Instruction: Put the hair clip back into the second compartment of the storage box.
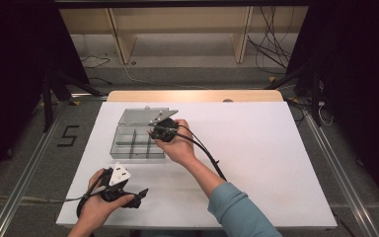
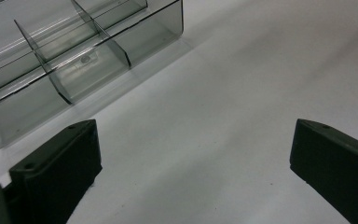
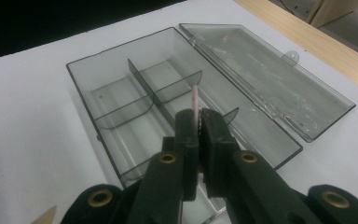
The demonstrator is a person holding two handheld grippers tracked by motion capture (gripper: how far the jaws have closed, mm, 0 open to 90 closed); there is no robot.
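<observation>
White board covers the worktop [image 1: 256, 163], and a clear plastic box [image 3: 135, 93] with dividers sits on its left half, lid [image 3: 270, 74] folded open on the far side. The right gripper [image 3: 196, 122] hangs over the box, jaws pressed together on a thin pale stick [image 3: 195, 100] that stands upright between them. The left gripper [image 2: 191, 163] rests near the front edge, jaws spread with nothing between them. To set the stick down well, I'd lower it into one compartment, clear of the dividers, before easing the pinch, so it doesn't catch a wall or tip out.
</observation>
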